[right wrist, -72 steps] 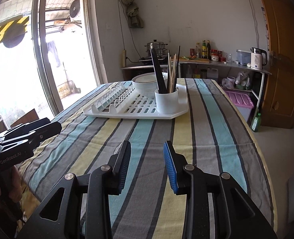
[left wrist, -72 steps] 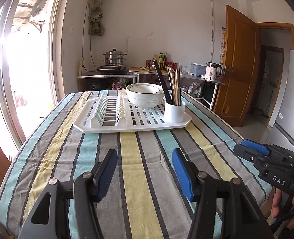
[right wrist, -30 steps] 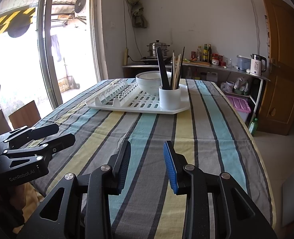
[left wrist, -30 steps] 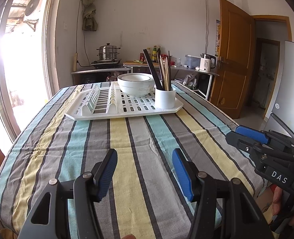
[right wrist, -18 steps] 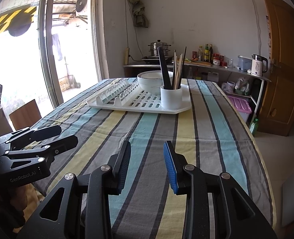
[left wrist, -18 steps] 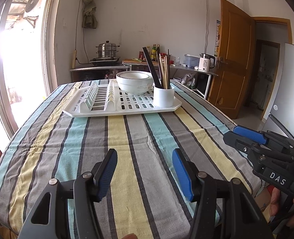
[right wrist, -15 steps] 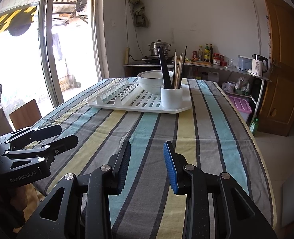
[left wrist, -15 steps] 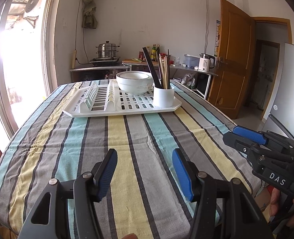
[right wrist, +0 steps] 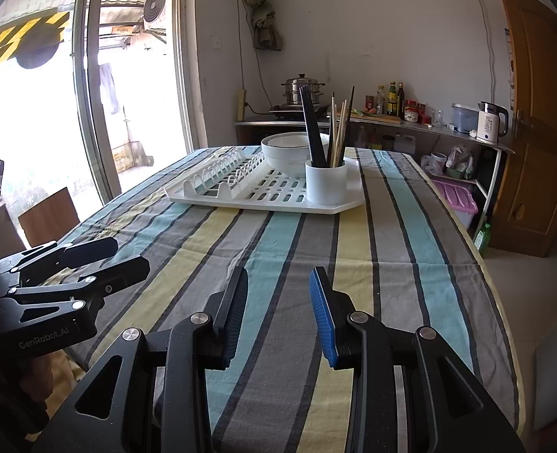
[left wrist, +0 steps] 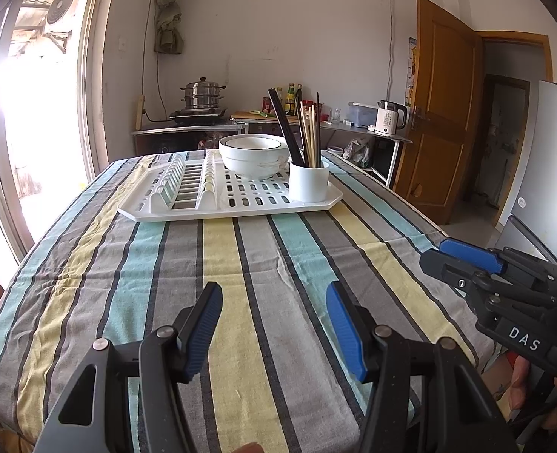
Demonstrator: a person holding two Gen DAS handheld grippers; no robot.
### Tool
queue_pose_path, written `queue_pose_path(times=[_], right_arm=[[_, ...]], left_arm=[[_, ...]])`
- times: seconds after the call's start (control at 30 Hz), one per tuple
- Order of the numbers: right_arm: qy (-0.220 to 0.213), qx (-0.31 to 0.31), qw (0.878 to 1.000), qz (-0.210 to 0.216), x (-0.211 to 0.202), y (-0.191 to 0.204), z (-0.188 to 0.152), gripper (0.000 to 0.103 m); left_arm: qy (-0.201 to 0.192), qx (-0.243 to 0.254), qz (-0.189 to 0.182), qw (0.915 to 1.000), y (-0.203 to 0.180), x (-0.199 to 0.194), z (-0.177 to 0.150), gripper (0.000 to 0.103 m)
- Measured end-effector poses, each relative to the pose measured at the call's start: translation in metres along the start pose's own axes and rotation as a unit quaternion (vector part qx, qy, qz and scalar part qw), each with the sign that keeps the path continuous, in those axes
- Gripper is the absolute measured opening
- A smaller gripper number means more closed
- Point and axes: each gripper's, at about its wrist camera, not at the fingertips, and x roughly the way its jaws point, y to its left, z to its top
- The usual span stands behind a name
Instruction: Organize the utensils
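A white drying rack (left wrist: 173, 213) (right wrist: 350, 204) lies at the far end of the striped table. On it stands a white cup (left wrist: 308, 183) (right wrist: 325, 183) holding black and wooden chopsticks (left wrist: 308, 130) (right wrist: 335, 128), with stacked white bowls (left wrist: 254, 154) (right wrist: 290, 151) behind it. My left gripper (left wrist: 274, 294) (right wrist: 129, 253) hovers open over the near cloth, nothing between its blue pads. My right gripper (right wrist: 278, 283) (left wrist: 435, 251) is open too, narrower, and empty, to the right of the left one. Both are far short of the rack.
Striped tablecloth (left wrist: 222, 271) covers the whole table. Behind it a counter carries a steel steamer pot (left wrist: 203, 94), bottles (left wrist: 291, 94) and a kettle (left wrist: 390, 117). A glass door is at left, a wooden door (left wrist: 440, 124) at right. A purple bin (right wrist: 457, 198) sits by the table's right edge.
Both grippers drew back toward the near table edge earlier, so the rack looks farther; over the last half second nothing has visibly moved. Jaw openings are unchanged.
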Motion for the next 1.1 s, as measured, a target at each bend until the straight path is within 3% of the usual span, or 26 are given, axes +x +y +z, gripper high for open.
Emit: queue_pose_path(times=[1.1], right_arm=[[0.001, -0.002, 1.000, 0.002, -0.0030, 0.0004, -0.0011, 0.035]], left_arm=[[-0.002, -0.006, 0.009, 0.9999, 0.0021, 0.0017, -0.0039, 0.057]])
